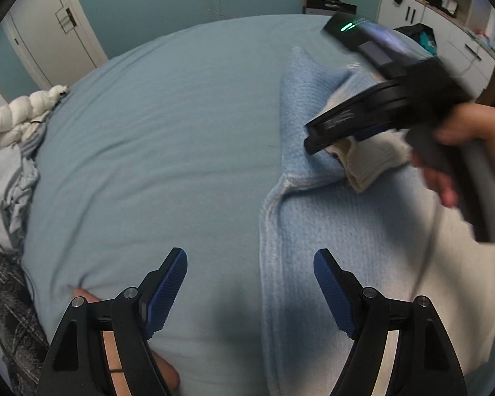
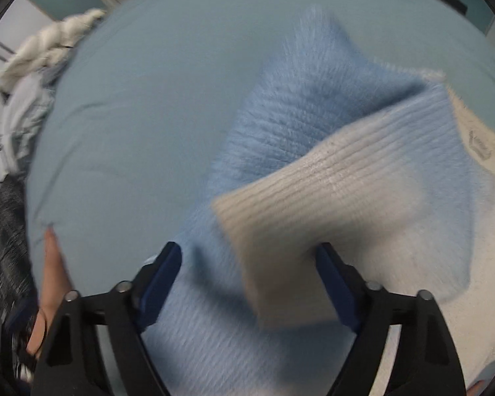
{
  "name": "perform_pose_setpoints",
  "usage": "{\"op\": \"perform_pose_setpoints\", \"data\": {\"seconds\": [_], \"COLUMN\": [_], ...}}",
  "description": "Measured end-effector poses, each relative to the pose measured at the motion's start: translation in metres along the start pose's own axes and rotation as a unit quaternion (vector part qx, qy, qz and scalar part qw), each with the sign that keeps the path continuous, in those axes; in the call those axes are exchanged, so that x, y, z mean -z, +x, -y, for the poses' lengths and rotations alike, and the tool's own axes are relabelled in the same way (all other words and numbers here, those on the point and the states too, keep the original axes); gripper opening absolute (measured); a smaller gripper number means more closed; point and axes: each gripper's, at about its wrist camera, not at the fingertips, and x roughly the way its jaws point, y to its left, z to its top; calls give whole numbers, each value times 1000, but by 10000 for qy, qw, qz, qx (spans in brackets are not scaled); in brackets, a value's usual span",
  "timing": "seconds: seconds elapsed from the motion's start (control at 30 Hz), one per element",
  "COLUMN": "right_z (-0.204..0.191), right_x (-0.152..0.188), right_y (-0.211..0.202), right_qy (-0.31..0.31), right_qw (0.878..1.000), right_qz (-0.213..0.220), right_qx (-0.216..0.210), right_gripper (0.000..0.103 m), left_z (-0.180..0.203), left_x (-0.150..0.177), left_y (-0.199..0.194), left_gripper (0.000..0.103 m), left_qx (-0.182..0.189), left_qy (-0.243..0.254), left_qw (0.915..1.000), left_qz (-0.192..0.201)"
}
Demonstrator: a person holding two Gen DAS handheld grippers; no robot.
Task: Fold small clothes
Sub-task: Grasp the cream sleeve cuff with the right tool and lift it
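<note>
A pale blue knitted sweater (image 1: 340,231) with a cream ribbed cuff (image 2: 280,231) lies on our bed (image 1: 155,138), towards its right side, on a light blue sheet. Teal walls, a white door (image 1: 46,29) and white cabinets (image 1: 445,23) ring the room; a heap of other clothes (image 1: 13,151) sits at the bed's left edge. Our left gripper (image 1: 250,292) hangs over the sheet with its fingers wide and nothing between them, the sweater's edge just inside the right finger. Our right gripper (image 2: 249,283), blurred, stands with fingers well apart astride the folded-over sleeve, its cuff between them; whether the pads press it we cannot tell.
</note>
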Motion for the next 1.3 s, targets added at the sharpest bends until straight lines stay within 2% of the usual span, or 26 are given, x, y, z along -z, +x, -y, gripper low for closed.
{"op": "perform_pose_setpoints", "data": {"seconds": [0.1, 0.13, 0.17, 0.23, 0.3, 0.37, 0.43, 0.5, 0.57, 0.7, 0.77, 0.87, 0.97, 1.17, 1.3], "right_z": [3, 5, 7, 16, 19, 16, 10, 4, -7, -41, -49, -42, -31, -25, 11], "right_x": [-1, 0, 0, 0, -2, -8, -15, -23, -28, -51, -53, -57, -54, -46, -35], "right_y": [20, 19, 15, -3, -36, -83, -148, -195, -250, -323, -360, -373, -374, -360, -376], "right_qy": [14, 3, 14, 135, 159, 109, 128, 116, 102, -73, 2, 100, 193, 52, 165], "right_qw": [9992, 9987, 9984, 9987, 9987, 9980, 9952, 9907, 9828, 9643, 9495, 9336, 9298, 9376, 9370], "right_qz": [-224, -191, -189, -106, 164, 478, 955, 1347, 1797, 2527, 2928, 3215, 3210, 3214, 3277], "right_qx": [343, 481, 540, 480, 461, 395, 139, -138, -421, -789, -1127, -1580, -1788, -1324, -1202], "right_gripper": [46, 28, 5, 6, 6, 5, 5, 5, 5, 5, 5, 5, 5, 5, 5], "left_z": [-2, -3, -4, -5, -7, -8, -9, -9, -12, -21, -26, -33, -35, -23, -17], "left_x": [1, 2, 2, 2, 2, 0, -1, -3, -5, -3, -1, 0, 2, 2, 2], "left_y": [0, 0, 0, -2, -2, -3, -3, -6, -9, -9, -7, -4, 2, 10, 11], "left_gripper": [79, 79, 79, 79, 79, 79, 79, 79, 79, 79, 79, 79, 79, 79, 79], "left_qx": [103, 142, 159, 130, 110, 114, 145, 169, 155, 207, 205, 248, 365, 306, 292], "left_qy": [21, 18, 13, -23, -65, -154, -225, -284, -377, -574, -658, -779, -841, -633, -522], "left_qw": [9999, 9999, 9999, 9999, 9999, 9998, 9996, 9994, 9991, 9977, 9971, 9963, 9956, 9975, 9982], "left_qz": [-17, -9, -4, 17, 40, 64, 64, 88, 152, 300, 325, 263, 174, 22, -15]}}
